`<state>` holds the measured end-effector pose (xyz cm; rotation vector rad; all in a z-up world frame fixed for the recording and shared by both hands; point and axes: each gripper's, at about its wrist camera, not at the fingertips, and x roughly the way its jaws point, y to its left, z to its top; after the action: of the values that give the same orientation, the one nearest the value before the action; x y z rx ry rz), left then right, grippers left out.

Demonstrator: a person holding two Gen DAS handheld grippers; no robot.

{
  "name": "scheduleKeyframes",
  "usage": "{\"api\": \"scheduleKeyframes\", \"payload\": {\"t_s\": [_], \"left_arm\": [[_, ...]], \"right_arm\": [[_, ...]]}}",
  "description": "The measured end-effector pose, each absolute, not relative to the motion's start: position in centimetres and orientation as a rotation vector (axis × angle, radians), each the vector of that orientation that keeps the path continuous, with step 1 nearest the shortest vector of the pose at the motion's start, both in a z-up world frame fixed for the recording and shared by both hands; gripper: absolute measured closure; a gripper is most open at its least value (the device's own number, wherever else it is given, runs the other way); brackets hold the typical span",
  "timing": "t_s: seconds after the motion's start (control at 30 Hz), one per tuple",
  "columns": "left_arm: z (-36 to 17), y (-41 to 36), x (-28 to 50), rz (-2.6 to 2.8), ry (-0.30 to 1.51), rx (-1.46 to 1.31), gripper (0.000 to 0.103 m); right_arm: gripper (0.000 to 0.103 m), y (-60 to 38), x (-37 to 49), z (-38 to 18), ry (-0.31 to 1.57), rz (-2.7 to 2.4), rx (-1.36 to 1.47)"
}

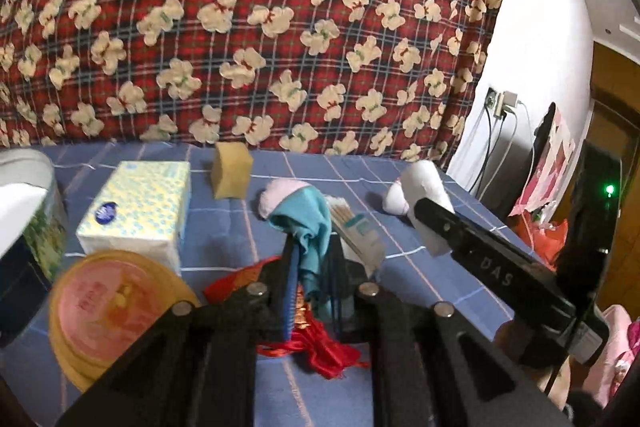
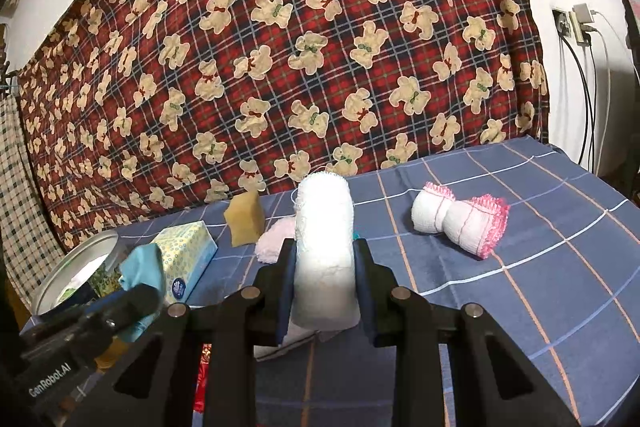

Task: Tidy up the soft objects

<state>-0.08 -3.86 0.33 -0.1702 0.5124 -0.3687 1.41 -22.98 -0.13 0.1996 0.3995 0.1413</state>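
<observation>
My left gripper point(image 1: 310, 263) is shut on a teal cloth point(image 1: 308, 223) and holds it above the blue checked bedsheet point(image 1: 440, 267); the cloth also shows in the right wrist view point(image 2: 142, 265). My right gripper point(image 2: 324, 263) is shut on a white rolled towel point(image 2: 324, 247), held upright; it also shows in the left wrist view point(image 1: 426, 195). A white roll with pink lace trim point(image 2: 460, 223) lies on the sheet to the right. A pale pink soft item point(image 1: 276, 193) lies behind the teal cloth. A yellow sponge point(image 1: 232, 169) stands at the back.
A tissue pack point(image 1: 136, 211), a round pink-lidded tin point(image 1: 108, 303), a metal tin point(image 2: 80, 267), a pack of cotton swabs point(image 1: 356, 227) and a red tasselled item point(image 1: 320, 343) are on the bed. A bear-print plaid cloth point(image 2: 300, 67) hangs behind. Cables hang at the right wall point(image 2: 588, 67).
</observation>
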Motion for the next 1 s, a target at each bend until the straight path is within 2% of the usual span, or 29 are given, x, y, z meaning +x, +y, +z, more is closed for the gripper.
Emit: {"api": "scheduleKeyframes", "payload": {"t_s": [0.6,1.0], "left_arm": [[-0.5,-1.4,-1.4,-0.234,0.475,-0.023,0.092],[-0.4,1.8,-2.4,-0.215,0.447,-0.030,0.092]], "right_arm": [[0.073,-21.8,-1.5,0.4,0.312,0.062,0.194],[0.073,-17.5,-2.9,0.3,0.313,0.104,0.190]]}}
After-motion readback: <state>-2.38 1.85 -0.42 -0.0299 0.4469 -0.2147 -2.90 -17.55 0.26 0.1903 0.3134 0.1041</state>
